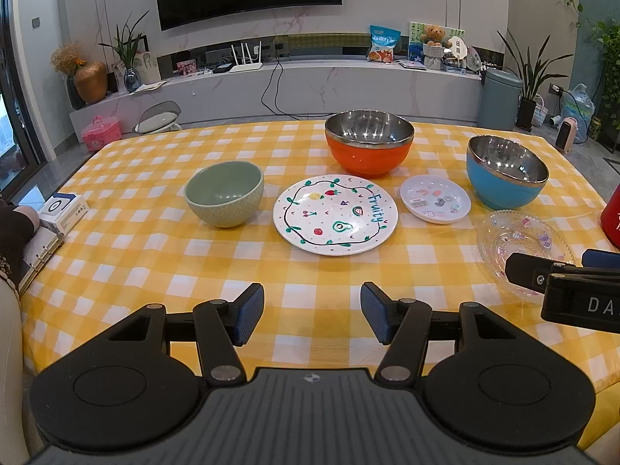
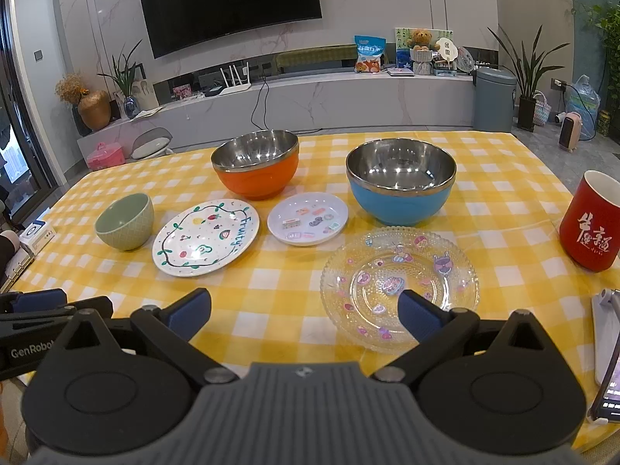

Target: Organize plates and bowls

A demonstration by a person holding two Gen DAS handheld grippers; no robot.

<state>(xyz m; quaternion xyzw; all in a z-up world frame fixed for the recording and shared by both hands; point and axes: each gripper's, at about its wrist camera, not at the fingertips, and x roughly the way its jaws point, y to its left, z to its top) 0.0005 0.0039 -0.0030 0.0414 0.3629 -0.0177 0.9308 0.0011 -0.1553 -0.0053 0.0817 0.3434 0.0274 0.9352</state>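
Note:
On the yellow checked tablecloth (image 1: 155,248) stand a green bowl (image 1: 224,193), a white "Fruity" plate (image 1: 335,215), an orange steel-lined bowl (image 1: 369,142), a small white sticker plate (image 1: 435,198), a blue steel-lined bowl (image 1: 505,170) and a clear glass plate (image 1: 521,250). The same items show in the right wrist view: green bowl (image 2: 124,221), Fruity plate (image 2: 205,237), orange bowl (image 2: 255,162), small plate (image 2: 307,219), blue bowl (image 2: 401,180), glass plate (image 2: 399,285). My left gripper (image 1: 312,312) is open and empty near the front edge. My right gripper (image 2: 304,310) is open and empty, its right finger over the glass plate's near rim.
A red mug (image 2: 593,221) stands at the right edge, with a phone on a stand (image 2: 608,352) in front of it. A white box (image 1: 64,209) and a ring binder (image 1: 38,255) lie at the left edge. A TV wall and cabinet are behind the table.

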